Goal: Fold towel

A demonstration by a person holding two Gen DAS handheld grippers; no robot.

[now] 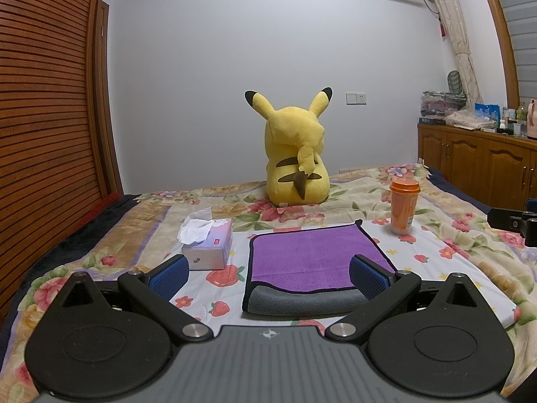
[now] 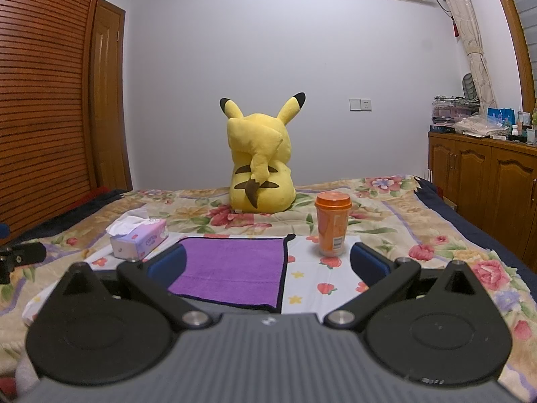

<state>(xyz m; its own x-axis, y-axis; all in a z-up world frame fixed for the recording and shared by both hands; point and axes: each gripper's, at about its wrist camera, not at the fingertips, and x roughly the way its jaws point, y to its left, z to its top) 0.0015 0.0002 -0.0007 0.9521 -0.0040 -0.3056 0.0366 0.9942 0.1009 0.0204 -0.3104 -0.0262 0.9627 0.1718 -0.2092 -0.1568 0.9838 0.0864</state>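
Note:
A purple towel (image 1: 308,258) with black trim and a grey underside lies folded on the bed, its near edge showing the grey layer. My left gripper (image 1: 268,277) hovers just in front of it, open, with nothing between its blue pads. In the right wrist view the same towel (image 2: 231,268) lies ahead and to the left. My right gripper (image 2: 266,263) is open and holds nothing; its left pad stands over the towel's near left part. The other gripper's black body shows at the left edge (image 2: 20,258) and at the right edge (image 1: 517,223).
A tissue box (image 1: 209,243) sits left of the towel and an orange lidded cup (image 1: 403,206) right of it. A yellow plush toy (image 1: 295,164) sits farther back on the floral bedspread (image 1: 470,235). A slatted wooden wardrobe (image 1: 43,117) stands left, wooden cabinets (image 1: 476,161) right.

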